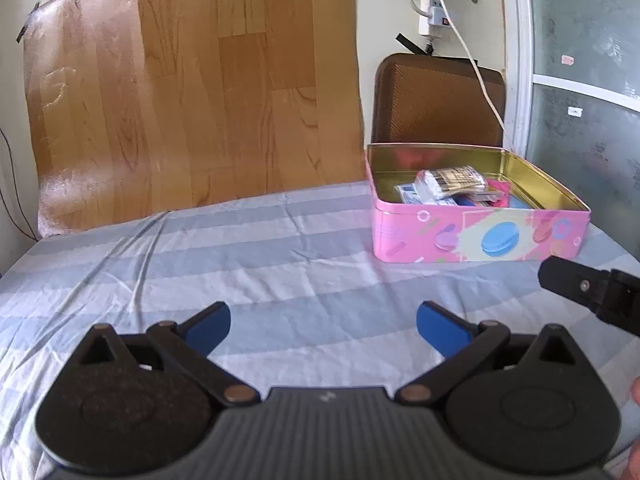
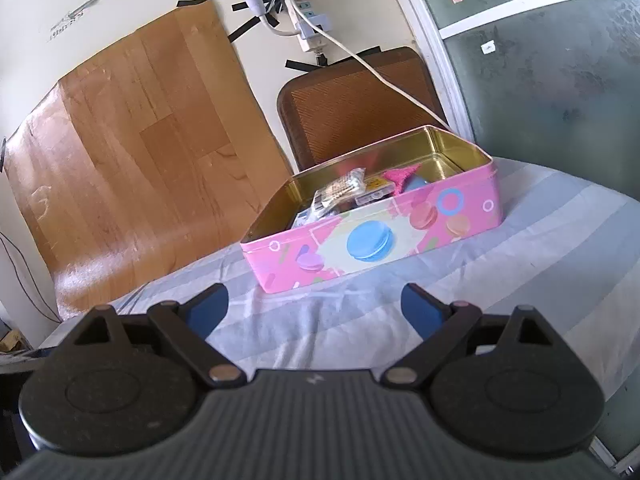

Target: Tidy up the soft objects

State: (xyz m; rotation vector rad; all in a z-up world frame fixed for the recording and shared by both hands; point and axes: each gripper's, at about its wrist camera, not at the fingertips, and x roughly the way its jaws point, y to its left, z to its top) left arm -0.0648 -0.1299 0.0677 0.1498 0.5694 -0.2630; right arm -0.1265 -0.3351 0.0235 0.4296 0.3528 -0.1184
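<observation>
A pink tin box (image 1: 472, 236) printed with macarons stands open on the striped sheet, with several small packets (image 1: 452, 186) and a pink soft item inside. My left gripper (image 1: 323, 322) is open and empty, low over the sheet, left of and nearer than the box. In the right wrist view the same tin box (image 2: 376, 240) sits just ahead, its packets (image 2: 340, 196) and a pink soft item (image 2: 400, 176) showing over the rim. My right gripper (image 2: 315, 308) is open with nothing between its fingers. One of its fingers (image 1: 576, 284) shows at the right edge of the left wrist view.
A blue and grey striped sheet (image 1: 240, 248) covers the surface. A wood-pattern board (image 1: 192, 92) leans on the back wall. A brown chair back (image 1: 436, 100) stands behind the box, with a power strip (image 1: 430, 8) and white cable above. A glass door (image 2: 560, 60) is at the right.
</observation>
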